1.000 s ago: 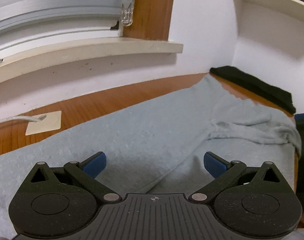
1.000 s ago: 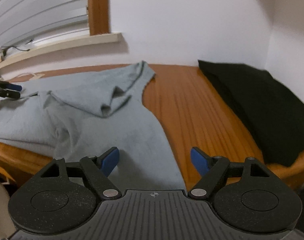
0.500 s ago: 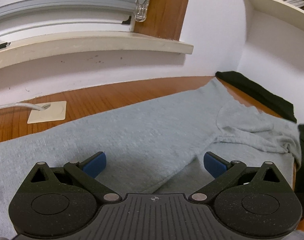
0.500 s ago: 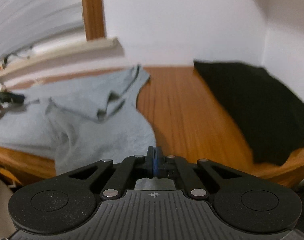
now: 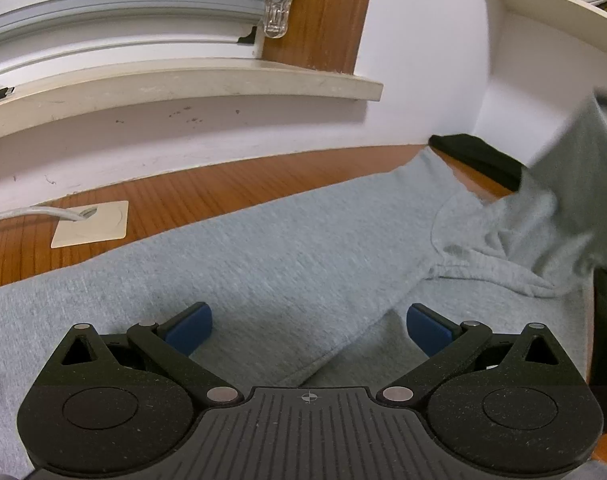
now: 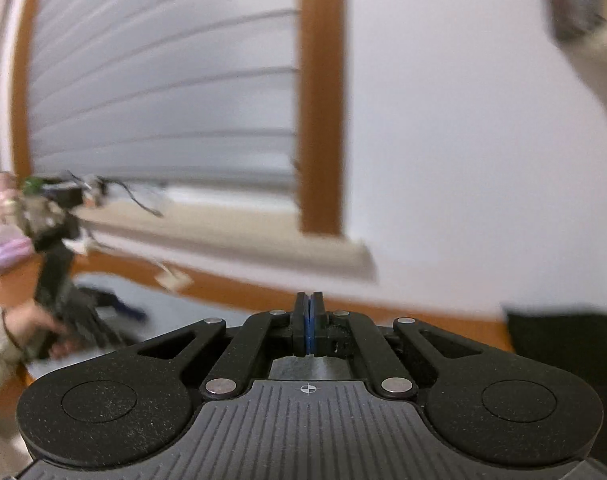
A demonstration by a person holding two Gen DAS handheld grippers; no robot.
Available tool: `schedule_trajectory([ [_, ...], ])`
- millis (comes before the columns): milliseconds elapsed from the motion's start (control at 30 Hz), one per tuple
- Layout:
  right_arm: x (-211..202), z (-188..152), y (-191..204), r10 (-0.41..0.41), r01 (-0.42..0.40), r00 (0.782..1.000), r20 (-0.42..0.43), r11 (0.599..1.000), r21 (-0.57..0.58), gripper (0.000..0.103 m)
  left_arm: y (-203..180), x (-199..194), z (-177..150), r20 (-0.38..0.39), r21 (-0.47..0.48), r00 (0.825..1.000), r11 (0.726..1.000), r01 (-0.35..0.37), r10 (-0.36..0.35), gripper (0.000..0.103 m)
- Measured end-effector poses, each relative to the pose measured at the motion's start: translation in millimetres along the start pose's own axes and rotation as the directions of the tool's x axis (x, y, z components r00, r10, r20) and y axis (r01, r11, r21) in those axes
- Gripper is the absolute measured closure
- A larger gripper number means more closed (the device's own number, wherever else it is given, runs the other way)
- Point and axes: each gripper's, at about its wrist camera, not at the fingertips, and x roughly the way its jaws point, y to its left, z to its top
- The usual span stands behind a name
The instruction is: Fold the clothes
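**Q:** On the wooden desk [image 5: 231, 184] under the window, what's going on with the laundry?

**A:** So the grey garment [image 5: 263, 264] is spread flat across most of the desk, running from the near left edge toward the far right corner. Its right end is lifted up off the wood, blurry, rising toward the top right of the left wrist view. A black garment [image 5: 475, 156] lies behind it by the wall.

**Q:** And the grippers?

**A:** Left gripper [image 5: 309, 326] hovers low over the grey fabric with its blue pads [image 5: 189, 324] spread wide apart, nothing between them. Right gripper [image 6: 309, 324] has its jaws pressed together; I honestly can't see cloth between the pads from its own camera, which is pointing up at the window blind [image 6: 163, 92] and is pretty smeared.

**Q:** Anything else around?

**A:** A white cable plate [image 5: 91, 224] sits on the desk just past the garment's far edge, and the person's hand [image 6: 43, 332] shows at the left of the right wrist view, wrapped round the other gripper's handle.
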Motion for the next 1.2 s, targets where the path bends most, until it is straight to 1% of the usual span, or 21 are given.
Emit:
schedule_trajectory([
  [100, 42, 27, 29, 0.084, -0.083, 0.996, 0.023, 0.996, -0.034, 0.103, 0, 0, 0, -0.001, 0.001, 1.000, 1.000, -0.002, 0.002, 0.000],
  [200, 84, 36, 48, 0.127, -0.128, 0.992, -0.017, 0.991, -0.037, 0.102, -1, 0, 0, -0.003, 0.005, 1.000, 1.000, -0.005, 0.005, 0.000],
  [233, 97, 37, 52, 0.135, -0.136, 0.990, -0.032, 0.990, -0.033, 0.100, -1, 1, 0, -0.003, 0.006, 1.000, 1.000, -0.007, 0.007, 0.000],
  [267, 107, 34, 54, 0.132, -0.133, 0.991, -0.037, 0.991, -0.028, 0.090, -1, 1, 0, -0.004, 0.007, 1.000, 1.000, -0.008, 0.008, 0.000],
  [300, 113, 30, 53, 0.118, -0.119, 0.992, -0.034, 0.993, -0.024, 0.084, -2, 1, 0, -0.004, 0.008, 1.000, 1.000, -0.009, 0.009, 0.000],
  [333, 116, 25, 52, 0.104, -0.105, 0.994, -0.031, 0.994, -0.021, 0.069, -2, 1, 0, -0.005, 0.009, 1.000, 1.000, -0.010, 0.010, 0.000],
  [367, 118, 19, 50, 0.085, -0.086, 0.996, -0.026, 0.996, -0.017, 0.059, -2, 1, 0, -0.005, 0.010, 1.000, 1.000, -0.011, 0.011, 0.000],
  [433, 119, 1, 43, 0.039, -0.039, 0.999, -0.022, 0.999, -0.008, 0.057, -2, 1, 0, -0.007, 0.012, 1.000, 1.000, -0.014, 0.014, 0.000],
  [533, 123, -34, 30, -0.036, 0.036, 0.996, -0.078, 0.999, -0.004, 0.056, -3, 1, 0, -0.008, 0.016, 1.000, 1.000, -0.017, 0.017, 0.000],
  [633, 128, -60, 15, -0.068, 0.071, 0.988, -0.137, 0.997, 0.015, 0.055, -4, 2, 0, -0.013, 0.022, 1.000, 0.999, -0.025, 0.025, 0.000],
  [700, 132, -76, 6, -0.083, 0.090, 0.981, -0.176, 0.996, 0.029, 0.049, -6, 4, 0, -0.020, 0.035, 0.999, 0.999, -0.036, 0.037, 0.000],
  [733, 134, -84, 1, -0.090, 0.099, 0.977, -0.195, 0.994, 0.036, 0.042, -8, 4, 0, -0.025, 0.045, 0.999, 0.998, -0.043, 0.045, 0.000],
  [767, 135, -92, -4, -0.097, 0.109, 0.972, -0.215, 0.993, 0.043, 0.039, -10, 6, 0, -0.031, 0.062, 0.998, 0.997, -0.054, 0.056, 0.000],
  [800, 136, -98, -6, -0.104, 0.117, 0.969, -0.225, 0.992, 0.045, 0.038, -13, 7, 0, -0.037, 0.078, 0.997, 0.995, -0.066, 0.069, 0.000],
  [900, 135, -106, -8, -0.131, 0.142, 0.968, -0.215, 0.989, 0.037, 0.035, -17, 9, -1, -0.046, 0.108, 0.995, 0.990, -0.087, 0.092, 0.000],
  [933, 136, -108, -8, -0.135, 0.146, 0.967, -0.214, 0.989, 0.036, 0.034, -17, 9, -1, -0.047, 0.111, 0.994, 0.990, -0.088, 0.094, 0.000],
  [1000, 139, -111, -8, -0.133, 0.146, 0.967, -0.218, 0.989, 0.041, 0.033, -16, 8, -1, -0.047, 0.106, 0.995, 0.991, -0.080, 0.085, 0.000],
  [1067, 137, -112, -9, -0.134, 0.147, 0.969, -0.208, 0.988, 0.049, 0.026, -14, 7, -1, -0.046, 0.100, 0.996, 0.992, -0.072, 0.077, 0.000],
  [1133, 135, -112, -10, -0.130, 0.145, 0.971, -0.203, 0.988, 0.060, 0.025, -13, 4, 3, -0.033, 0.078, 0.996, 0.994, -0.074, 0.077, 0.000],
  [1167, 135, -112, -11, -0.127, 0.143, 0.971, -0.201, 0.988, 0.065, 0.025, -16, 1, 6, -0.011, 0.075, 0.998, 0.995, -0.067, 0.068, 0.000],
  [1200, 134, -112, -11, -0.125, 0.141, 0.972, -0.199, 0.988, 0.070, 0.024, -19, -1, 10, 0.010, 0.075, 0.998, 0.996, -0.056, 0.056, 0.002],
])
